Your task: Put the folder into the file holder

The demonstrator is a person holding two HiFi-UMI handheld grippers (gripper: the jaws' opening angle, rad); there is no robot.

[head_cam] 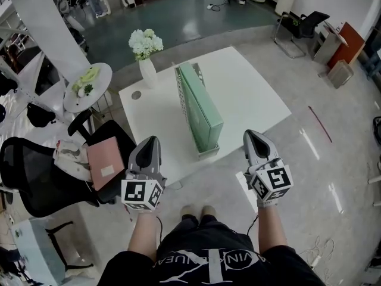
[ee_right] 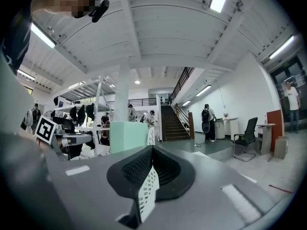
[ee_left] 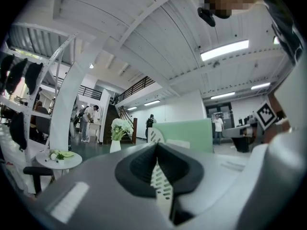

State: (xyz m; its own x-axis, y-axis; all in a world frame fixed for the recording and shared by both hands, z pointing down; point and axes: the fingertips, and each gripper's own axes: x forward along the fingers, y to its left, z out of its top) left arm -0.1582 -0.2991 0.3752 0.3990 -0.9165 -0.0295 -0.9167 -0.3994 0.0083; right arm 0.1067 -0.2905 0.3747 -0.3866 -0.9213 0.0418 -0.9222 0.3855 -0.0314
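Folder (head_cam: 202, 109): pale green, upright on long edge inside white mesh file holder (head_cam: 208, 152), approx mid-table on white table (head_cam: 256, 94), running from far side toward near edge. In left gripper view, folder (ee_left: 184, 134) ahead & a bit right of jaws, w/ holder's slotted end plate just left of it. In right gripper view, same folder (ee_right: 127, 135) ahead & left of jaws.

L gripper (head_cam: 152, 140): near table's near-left corner, left of holder, apart from it. Jaws pressed together, nothing btwn them.

R gripper (head_cam: 253, 134): at table's near edge, right of holder, also apart from it. Jaws pressed together, empty.

Both tips pointed toward table, holder btwn the two.

Also on table: white vase (head_cam: 147, 71) w/ white flowers (head_cam: 146, 42) at far-left corner, well apart from holder.

Left of table: black office chair (head_cam: 36, 171) w/ pink book (head_cam: 104, 162) lying on it; small round side table (head_cam: 102, 75) farther back w/ greenish items on top, too small to tell what.
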